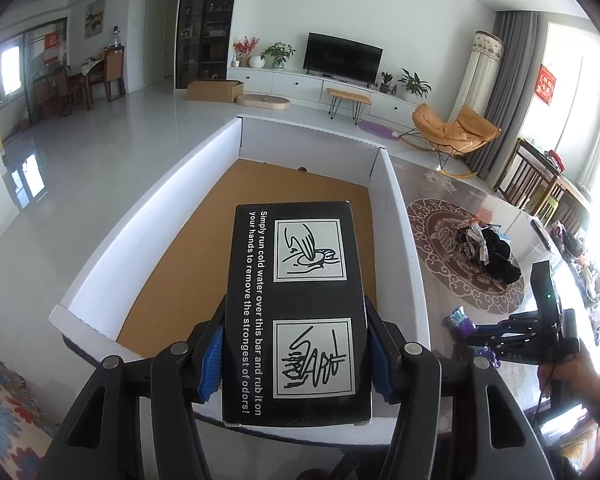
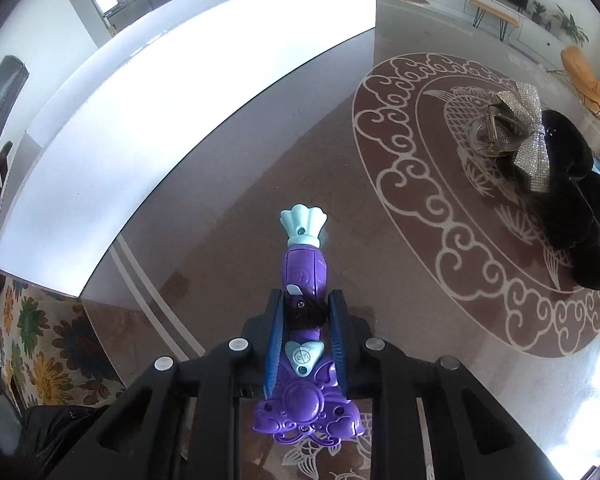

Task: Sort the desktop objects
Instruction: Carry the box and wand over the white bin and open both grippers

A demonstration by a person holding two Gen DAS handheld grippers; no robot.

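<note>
My left gripper (image 1: 296, 344) is shut on a black box (image 1: 296, 312) with white printed text and hand drawings. It holds the box over the open white cardboard bin (image 1: 148, 216) with a brown floor. My right gripper (image 2: 306, 320) is shut on a purple and teal toy (image 2: 303, 264) that lies on the glass table, just right of the bin's white outer wall (image 2: 180, 100). The right gripper also shows in the left wrist view (image 1: 512, 332), with the toy (image 1: 458, 320) at its tips.
A black fluffy item with a silver glitter bow (image 2: 540, 148) lies on the patterned round mat (image 2: 440, 240) to the right; it also shows in the left wrist view (image 1: 488, 248). A floral cloth (image 2: 40, 344) lies at the table's left edge.
</note>
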